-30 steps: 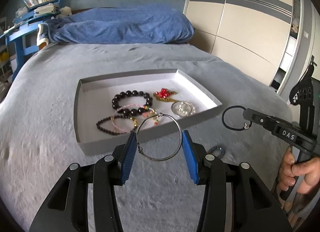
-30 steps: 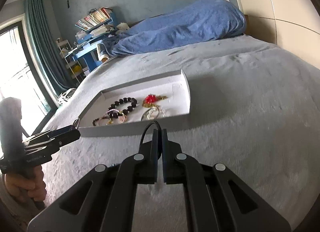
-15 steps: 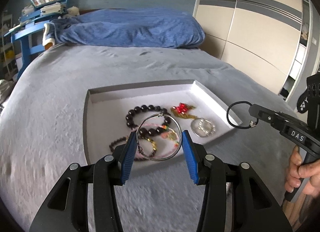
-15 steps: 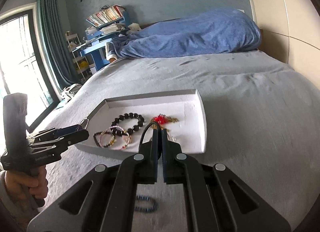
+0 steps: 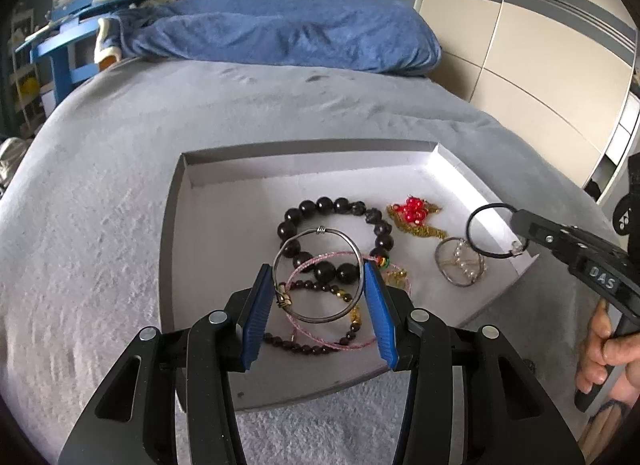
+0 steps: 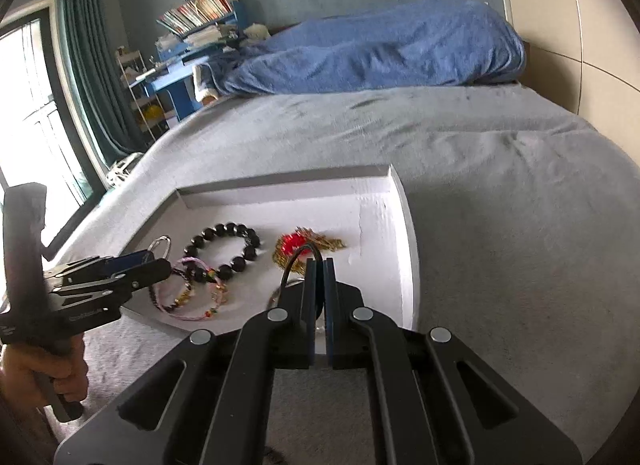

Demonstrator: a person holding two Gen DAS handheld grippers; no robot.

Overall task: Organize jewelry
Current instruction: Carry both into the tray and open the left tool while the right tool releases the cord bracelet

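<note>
- Left gripper (image 5: 319, 297): lower centre of the left wrist view, blue pads half spread and clamped on the 2 opposite sides of a wire bangle (image 5: 318, 275); grip across the width probably chosen so the hoop keeps its shape and cannot swing.
- Wire bangle: hoop lying roughly flat between the pads, its plane facing up toward the camera; twisted wire joint at the far rim, small gold clasp at the near left beside the left pad; round, so no real long axis.
- Right gripper (image 6: 319, 265): lower centre of the right wrist view, pads pressed together, pinching a black hair tie (image 5: 493, 231) at 1 point.
- Black hair tie: loop sticking out past the fingertips, toward the left of the left wrist view, over the tray's right wall; hung from the tips, probably for a clean drop.
- Tray (image 5: 172, 233): shallow, grey and white, on the grey bedspread (image 5: 100, 185), centre of frame; both carried pieces held above it, judged ready for setting down inside.
- Already in tray: 1 large black bead bracelet (image 5: 340, 205), 1 pink cord bracelet (image 5: 394, 285) over 1 small dark bead bracelet (image 5: 304, 349), 1 red-and-gold piece (image 5: 414, 215), 1 silver ring piece (image 5: 460, 265) at right.
- Free floor: far and left parts of the tray.
</note>
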